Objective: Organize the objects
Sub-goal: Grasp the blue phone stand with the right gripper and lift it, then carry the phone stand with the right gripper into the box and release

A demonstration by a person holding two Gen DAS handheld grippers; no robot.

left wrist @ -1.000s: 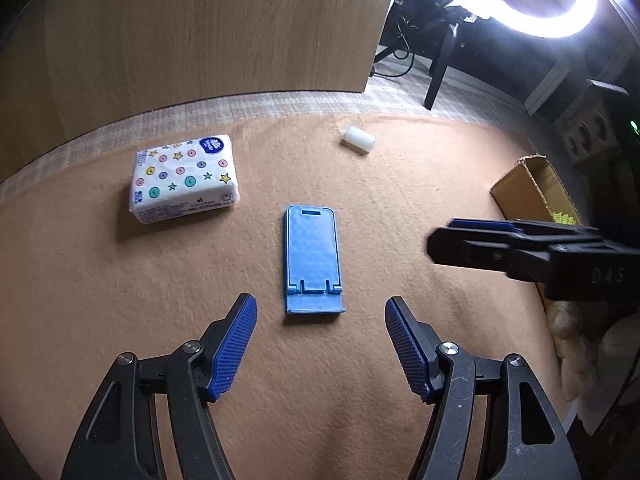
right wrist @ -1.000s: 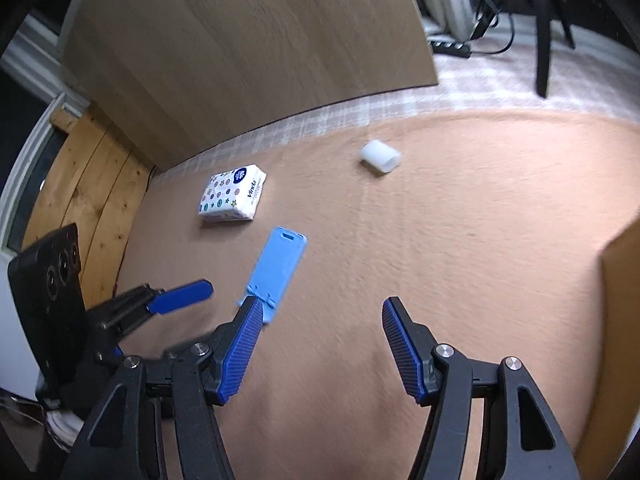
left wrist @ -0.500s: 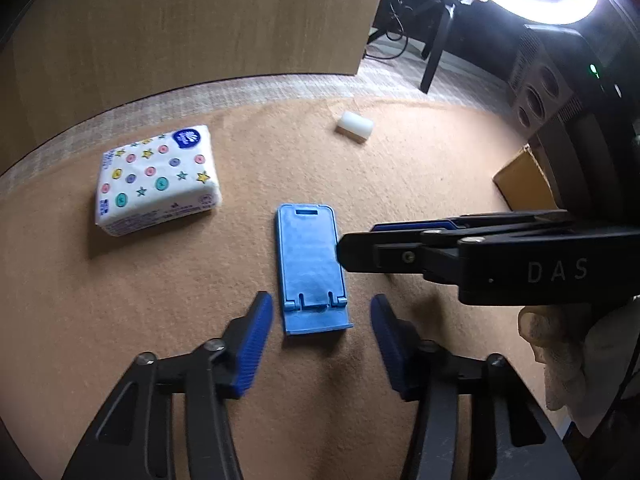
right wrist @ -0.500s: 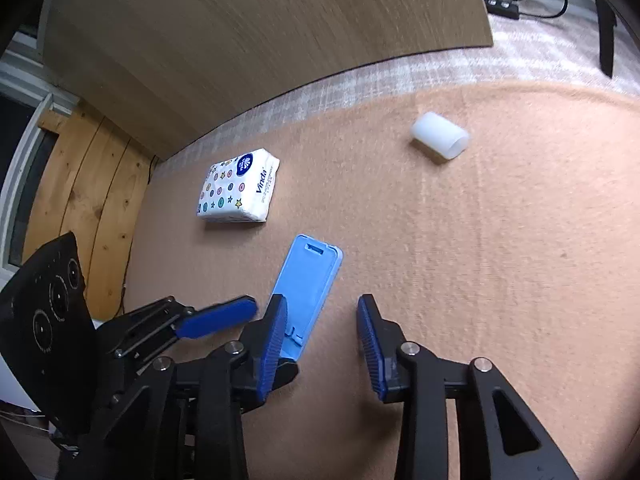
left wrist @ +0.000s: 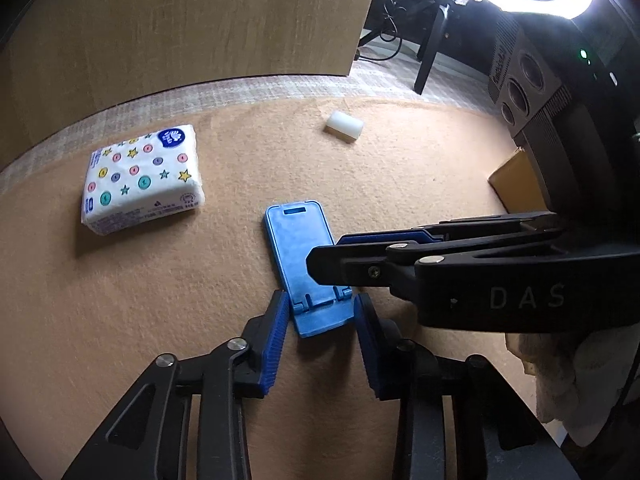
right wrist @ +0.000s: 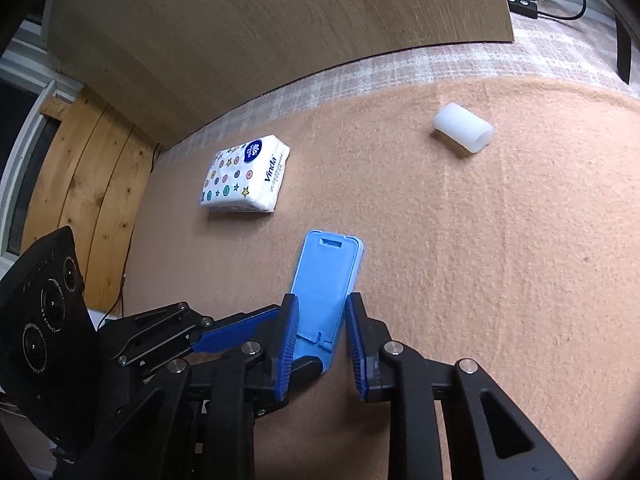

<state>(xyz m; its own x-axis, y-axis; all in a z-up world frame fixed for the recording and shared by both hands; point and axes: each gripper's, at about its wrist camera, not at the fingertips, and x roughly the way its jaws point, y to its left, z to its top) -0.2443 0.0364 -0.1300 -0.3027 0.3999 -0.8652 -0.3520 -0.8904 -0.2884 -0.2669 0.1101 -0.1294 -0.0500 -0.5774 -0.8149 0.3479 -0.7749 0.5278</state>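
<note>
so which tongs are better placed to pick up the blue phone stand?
Left, probably. The left tongs straddle the near end of the blue phone stand, pads beside both edges and just closing. The right tongs, also closing, cross it from the side.

Phone stand mid-blanket; tissue pack left; tube behind.

Colours lying on the tan felt mat

Blue phone stand; white tissue pack showing coloured dots and stars; white tube.
</note>
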